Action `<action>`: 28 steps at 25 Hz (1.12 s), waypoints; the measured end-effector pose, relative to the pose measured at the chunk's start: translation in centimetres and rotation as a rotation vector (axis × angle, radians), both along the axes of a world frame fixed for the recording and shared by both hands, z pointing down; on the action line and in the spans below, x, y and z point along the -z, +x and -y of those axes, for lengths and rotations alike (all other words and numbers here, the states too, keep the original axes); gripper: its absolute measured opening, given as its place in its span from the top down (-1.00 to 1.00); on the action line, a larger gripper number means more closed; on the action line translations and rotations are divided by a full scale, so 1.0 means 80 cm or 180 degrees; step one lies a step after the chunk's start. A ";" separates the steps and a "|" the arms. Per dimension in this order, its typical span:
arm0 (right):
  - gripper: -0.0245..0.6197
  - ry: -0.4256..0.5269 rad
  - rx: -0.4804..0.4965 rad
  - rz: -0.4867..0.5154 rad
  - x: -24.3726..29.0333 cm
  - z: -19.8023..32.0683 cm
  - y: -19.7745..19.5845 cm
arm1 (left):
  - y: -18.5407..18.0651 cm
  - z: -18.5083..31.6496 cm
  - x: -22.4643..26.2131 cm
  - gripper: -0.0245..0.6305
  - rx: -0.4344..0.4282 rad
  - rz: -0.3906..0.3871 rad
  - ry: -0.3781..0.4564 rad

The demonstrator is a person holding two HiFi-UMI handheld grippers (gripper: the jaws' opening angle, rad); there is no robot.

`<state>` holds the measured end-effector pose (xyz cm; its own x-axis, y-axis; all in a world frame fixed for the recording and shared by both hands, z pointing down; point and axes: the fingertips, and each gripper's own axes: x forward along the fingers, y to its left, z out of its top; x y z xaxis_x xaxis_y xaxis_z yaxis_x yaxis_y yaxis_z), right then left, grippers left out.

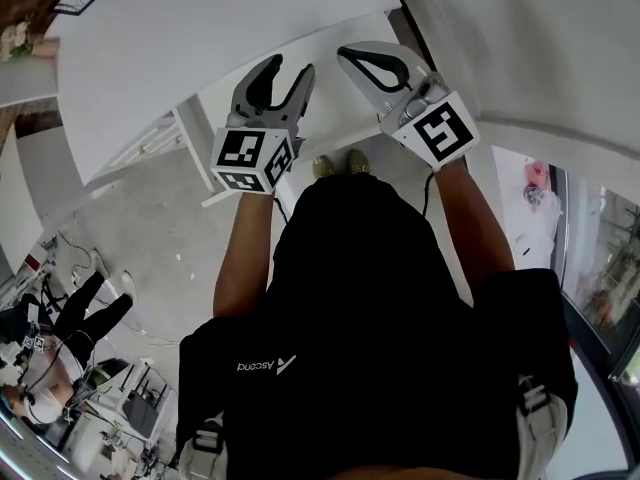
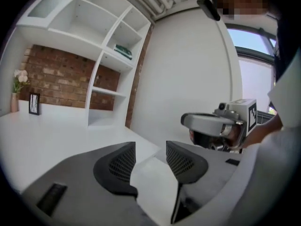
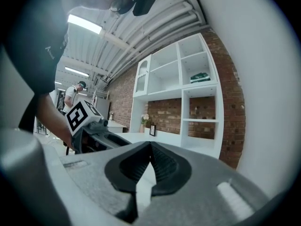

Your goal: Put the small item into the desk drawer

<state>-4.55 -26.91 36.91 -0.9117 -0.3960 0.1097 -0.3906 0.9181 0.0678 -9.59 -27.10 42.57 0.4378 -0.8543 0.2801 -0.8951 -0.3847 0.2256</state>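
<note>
No small item shows in any view, and I cannot pick out a drawer. Both grippers are held up in front of the person's black shirt, over the near edge of the white desk (image 1: 180, 48). My left gripper (image 1: 292, 66) is open, and through the bare gap between its jaws (image 2: 150, 157) I see the white desk top. My right gripper (image 1: 343, 54) is shut, its tips touching with nothing between them (image 3: 149, 146). Each gripper appears in the other's view: the right gripper (image 2: 211, 126) and the left gripper (image 3: 91, 126).
A white shelf unit (image 2: 106, 55) stands against a brick wall at the desk's far end. A small picture frame (image 2: 34, 103) and a vase of flowers (image 2: 19, 81) sit on the desk. The desk's white frame (image 1: 190, 138) stands on grey floor. People (image 1: 60, 338) work at lower left.
</note>
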 end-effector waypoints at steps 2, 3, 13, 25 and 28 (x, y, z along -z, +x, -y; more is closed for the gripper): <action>0.92 0.0050 0.0011 0.0076 0.018 -0.011 -0.002 | 0.000 -0.013 0.037 0.38 -0.0011 -0.0019 0.0250; 0.92 0.0075 0.0019 0.0115 0.027 -0.017 -0.002 | 0.000 -0.020 0.054 0.41 -0.0020 -0.0018 0.0358; 0.92 0.0258 0.0017 0.0446 0.094 -0.071 0.005 | 0.003 -0.078 0.168 0.86 0.0035 0.0063 0.1095; 0.92 0.0165 -0.0080 0.0768 0.116 -0.091 0.022 | 0.019 -0.104 0.196 0.93 -0.0073 0.0196 0.1246; 0.92 0.0176 -0.0075 0.0739 0.114 -0.096 0.024 | 0.025 -0.106 0.196 0.93 -0.0101 0.0185 0.1243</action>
<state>-2.60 -19.25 27.78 -0.9004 -0.4169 -0.1242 -0.4227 0.9060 0.0236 -7.56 -18.65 26.92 0.4586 -0.8878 -0.0383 -0.8884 -0.4591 0.0062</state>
